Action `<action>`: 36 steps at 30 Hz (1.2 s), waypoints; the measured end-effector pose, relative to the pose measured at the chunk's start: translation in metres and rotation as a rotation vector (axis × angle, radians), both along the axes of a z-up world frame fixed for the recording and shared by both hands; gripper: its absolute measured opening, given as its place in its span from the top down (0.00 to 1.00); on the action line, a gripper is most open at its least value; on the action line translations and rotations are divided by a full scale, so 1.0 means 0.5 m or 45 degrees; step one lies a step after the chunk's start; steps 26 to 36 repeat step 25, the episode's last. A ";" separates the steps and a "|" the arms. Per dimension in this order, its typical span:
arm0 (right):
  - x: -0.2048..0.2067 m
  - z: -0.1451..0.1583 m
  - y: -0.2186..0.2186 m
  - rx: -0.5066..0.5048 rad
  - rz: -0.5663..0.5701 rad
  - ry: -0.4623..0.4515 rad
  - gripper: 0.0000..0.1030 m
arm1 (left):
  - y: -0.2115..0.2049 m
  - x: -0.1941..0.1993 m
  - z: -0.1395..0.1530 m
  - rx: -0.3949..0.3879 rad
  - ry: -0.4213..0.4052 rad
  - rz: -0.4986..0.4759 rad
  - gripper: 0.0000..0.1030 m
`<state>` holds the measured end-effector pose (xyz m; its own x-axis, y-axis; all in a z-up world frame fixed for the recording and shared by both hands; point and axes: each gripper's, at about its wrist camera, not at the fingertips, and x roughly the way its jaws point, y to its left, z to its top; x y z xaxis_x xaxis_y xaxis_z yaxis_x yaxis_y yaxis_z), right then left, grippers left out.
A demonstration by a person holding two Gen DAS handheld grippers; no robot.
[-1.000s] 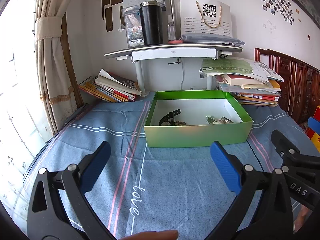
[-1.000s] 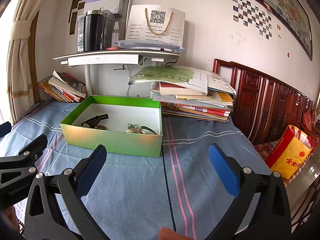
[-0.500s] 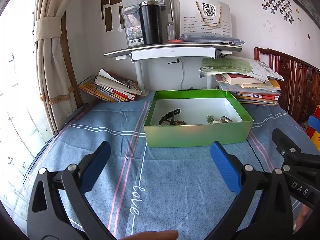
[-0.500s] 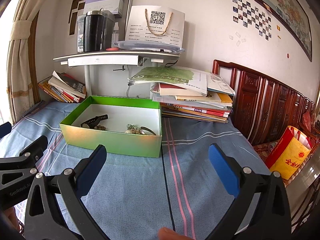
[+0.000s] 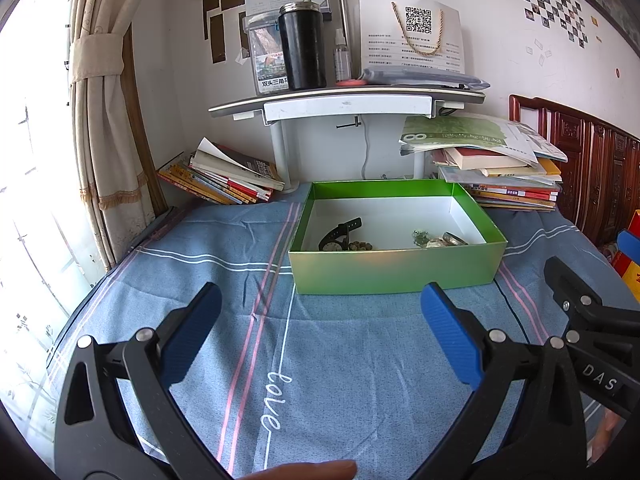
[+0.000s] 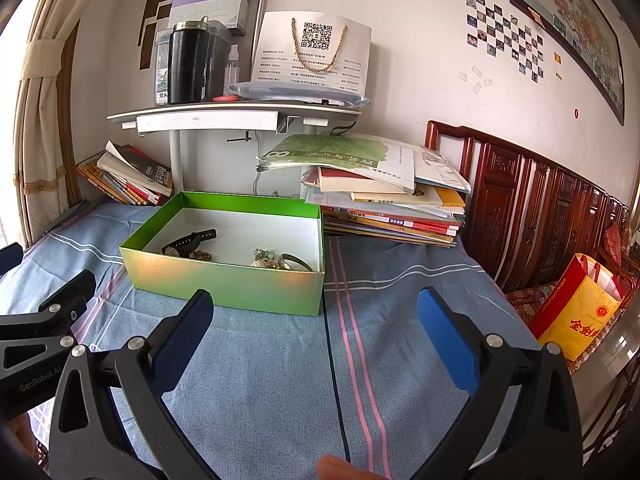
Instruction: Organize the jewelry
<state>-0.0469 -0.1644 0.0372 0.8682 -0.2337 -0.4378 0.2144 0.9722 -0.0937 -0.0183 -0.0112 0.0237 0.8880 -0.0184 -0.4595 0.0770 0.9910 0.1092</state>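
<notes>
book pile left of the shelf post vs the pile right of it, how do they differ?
The left book pile leans at a slant toward the wall corner; the right book pile lies flat and stacked. The left one looks smaller and has an open, curling cover on top; the right one is taller and wider, topped by a green booklet. The right pile sits close behind the green box; the left stands well clear of it. Both rest on the blue striped cloth.

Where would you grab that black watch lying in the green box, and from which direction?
Probably the free strap end of the black watch, which angles up toward the back wall of the green box. Come straight down from above, since the box walls block any sideways approach. The face end lies close to some small beads, so the strap is the clearer part.
</notes>
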 end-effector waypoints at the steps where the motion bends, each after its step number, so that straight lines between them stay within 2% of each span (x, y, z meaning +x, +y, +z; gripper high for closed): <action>1: -0.001 0.000 0.000 0.000 0.000 0.000 0.03 | 0.000 0.000 0.000 0.000 0.000 0.000 0.04; 36: 0.002 -0.002 -0.013 0.000 0.008 0.009 0.03 | 0.010 0.005 -0.007 -0.003 0.018 -0.008 0.04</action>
